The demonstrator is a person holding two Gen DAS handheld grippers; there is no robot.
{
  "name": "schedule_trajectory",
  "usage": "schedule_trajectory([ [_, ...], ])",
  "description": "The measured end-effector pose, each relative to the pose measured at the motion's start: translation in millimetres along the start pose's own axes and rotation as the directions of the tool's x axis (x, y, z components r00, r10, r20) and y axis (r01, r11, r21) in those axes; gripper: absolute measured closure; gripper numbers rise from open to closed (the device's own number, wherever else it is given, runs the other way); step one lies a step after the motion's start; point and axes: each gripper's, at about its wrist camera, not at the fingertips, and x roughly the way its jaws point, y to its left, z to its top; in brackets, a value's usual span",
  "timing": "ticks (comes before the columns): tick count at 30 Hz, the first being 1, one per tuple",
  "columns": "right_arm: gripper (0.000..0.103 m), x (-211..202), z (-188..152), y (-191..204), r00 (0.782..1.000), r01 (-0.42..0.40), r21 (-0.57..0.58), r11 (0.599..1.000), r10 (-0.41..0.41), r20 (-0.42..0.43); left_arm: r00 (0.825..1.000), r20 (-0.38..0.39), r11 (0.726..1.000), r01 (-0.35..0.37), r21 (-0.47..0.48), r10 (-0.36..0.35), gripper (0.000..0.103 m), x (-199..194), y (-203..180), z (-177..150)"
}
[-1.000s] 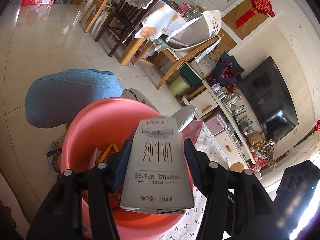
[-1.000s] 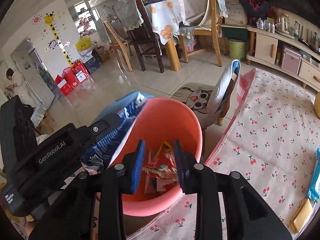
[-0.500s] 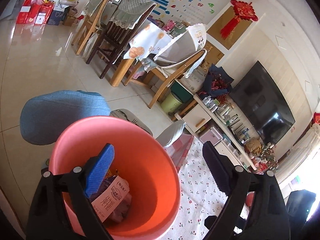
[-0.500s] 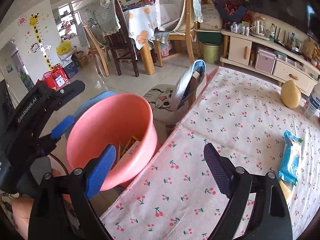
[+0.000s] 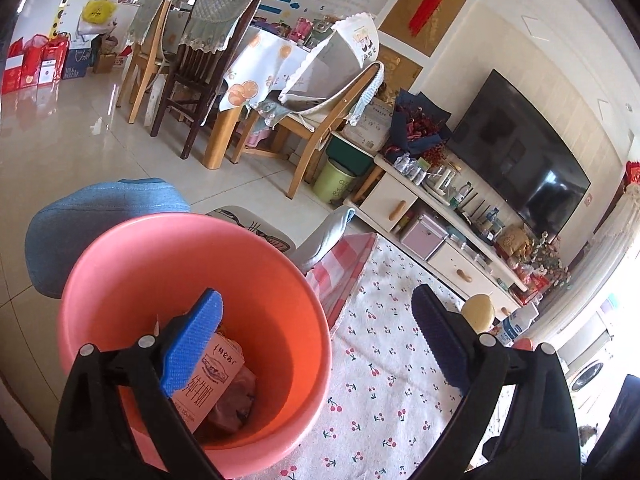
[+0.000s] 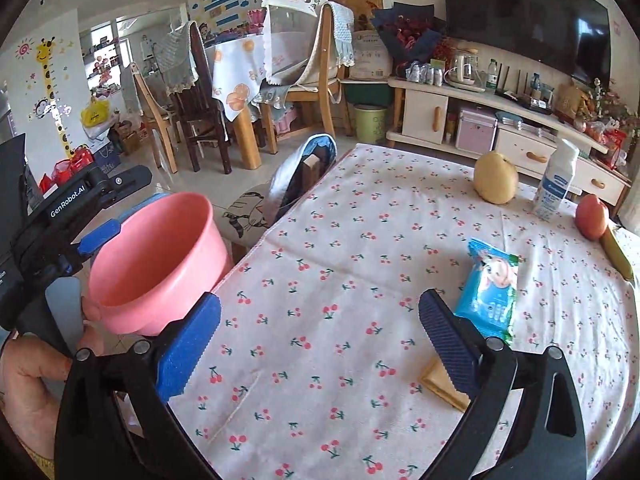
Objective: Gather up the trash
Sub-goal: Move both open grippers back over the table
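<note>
Since the milk carton point(image 5: 212, 376) now lies inside the pink bin point(image 5: 120, 264) beside the desk point(image 6: 360, 320), both grippers, left gripper point(image 5: 316, 340) and right gripper point(image 6: 320, 332), hold their jaws wide and empty, ready for the blue wrapper point(image 6: 490, 288)

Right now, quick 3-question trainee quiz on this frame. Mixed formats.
1. True or false: the left tongs are shut on the milk carton.
2. Multiple choice: where does the milk carton lie? A) on the cherry-print tablecloth B) inside the pink bucket C) on the floor
3. Fill in: the item on the tablecloth closest to the right tongs' right finger is the ____ snack packet.

Key:
1. False. The jaws stand wide apart with nothing between them.
2. B. It rests in the bucket beside other wrappers.
3. Blue.
</note>
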Motion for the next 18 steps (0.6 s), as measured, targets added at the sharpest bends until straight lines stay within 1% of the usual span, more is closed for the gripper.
schedule_trajectory([
  [3, 0.005, -6.9, -4.3, -13.9, 0.998, 0.065, -0.016, 0.998, -0.065, 0.004, 1.0, -0.026, 0.998, 0.001, 0.067, 0.001, 0.007, 3.1, -16.8, -8.2],
  [6, 0.005, -11.8, -11.6, -30.6, 0.994, 0.106, -0.002, 0.994, -0.106, 0.0, 1.0, -0.024, 0.989, 0.022, 0.146, -0.018, 0.007, 2.3, -35.1, -16.2],
  [11, 0.005, -15.3, -23.1, -61.1, 0.989, 0.144, 0.028, 0.989, -0.143, -0.029, 0.998, -0.041, 0.96, 0.053, 0.276, -0.043, 0.006, 1.7, -65.9, -34.1],
  [14, 0.005, -20.3, -29.4, -79.0, 0.984, 0.177, 0.044, 0.983, -0.176, -0.023, 0.996, -0.072, 0.943, 0.077, 0.324, -0.056, 0.006, 3.6, -80.8, -44.5],
  [18, 0.005, -27.7, -34.7, -103.1, 0.979, 0.202, 0.096, 0.975, -0.202, -0.009, 0.992, -0.103, 0.922, 0.104, 0.372, -0.07, 0.006, 7.1, -100.1, -58.3],
])
